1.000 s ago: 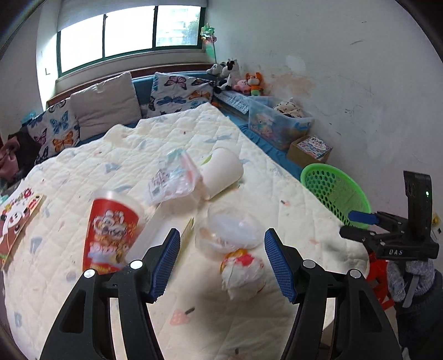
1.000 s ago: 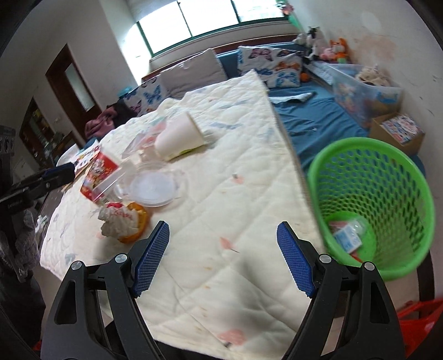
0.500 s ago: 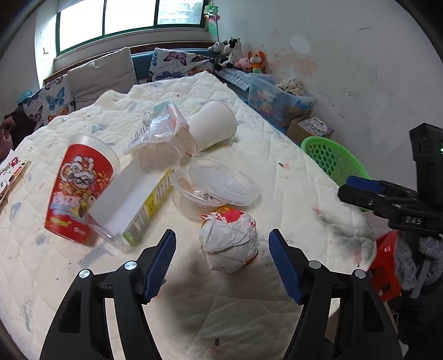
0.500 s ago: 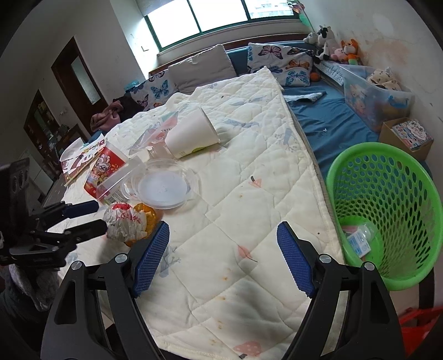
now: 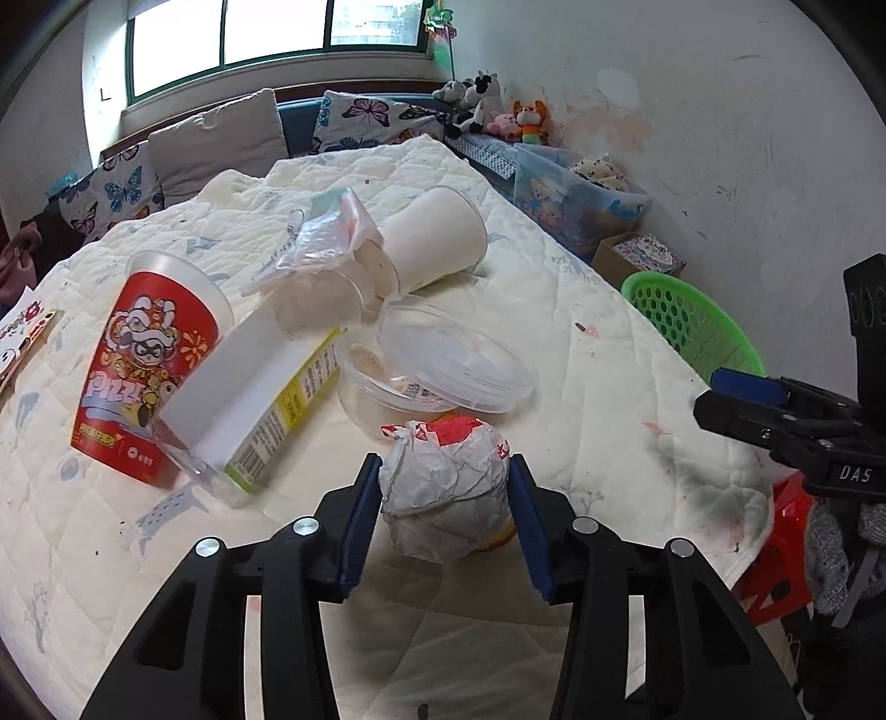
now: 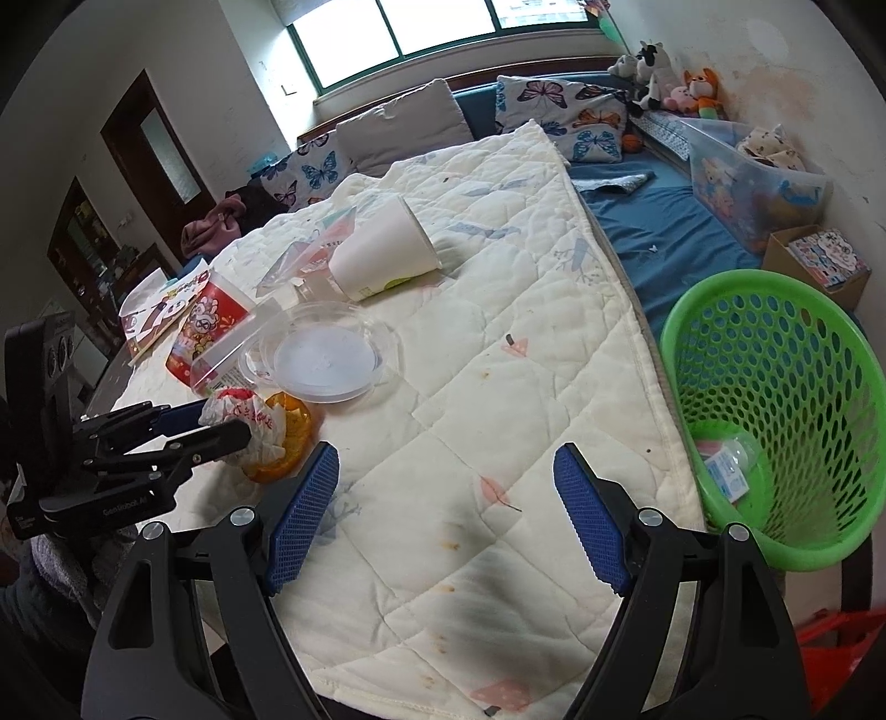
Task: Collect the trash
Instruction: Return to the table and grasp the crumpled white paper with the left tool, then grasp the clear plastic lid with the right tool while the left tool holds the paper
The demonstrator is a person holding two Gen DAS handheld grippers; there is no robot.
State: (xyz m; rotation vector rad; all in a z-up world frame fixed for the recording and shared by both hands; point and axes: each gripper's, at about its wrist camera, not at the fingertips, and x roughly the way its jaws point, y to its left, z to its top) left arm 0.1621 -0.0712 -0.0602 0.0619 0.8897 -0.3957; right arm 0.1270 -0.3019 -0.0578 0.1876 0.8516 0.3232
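Blue pads of the left hand-held gripper (image 5: 444, 501) have just closed onto the crumpled paper wrapper (image 5: 446, 487) between them, so it can be lifted; the right hand-held gripper (image 6: 446, 512) stays spread.

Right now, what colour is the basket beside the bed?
Bright green, a perforated plastic basket; the right wrist view shows it best.

Left wrist view: close, angled down over quilt (image 5: 581, 310), facing window (image 5: 277, 33) and far wall.
Right wrist view: further right, angled down across quilt edge, green basket (image 6: 769, 421) near.
Shared: wrapper ball (image 5: 443, 493), clear tub (image 6: 326, 360), basket; each probably catches other's gripper at frame edge.
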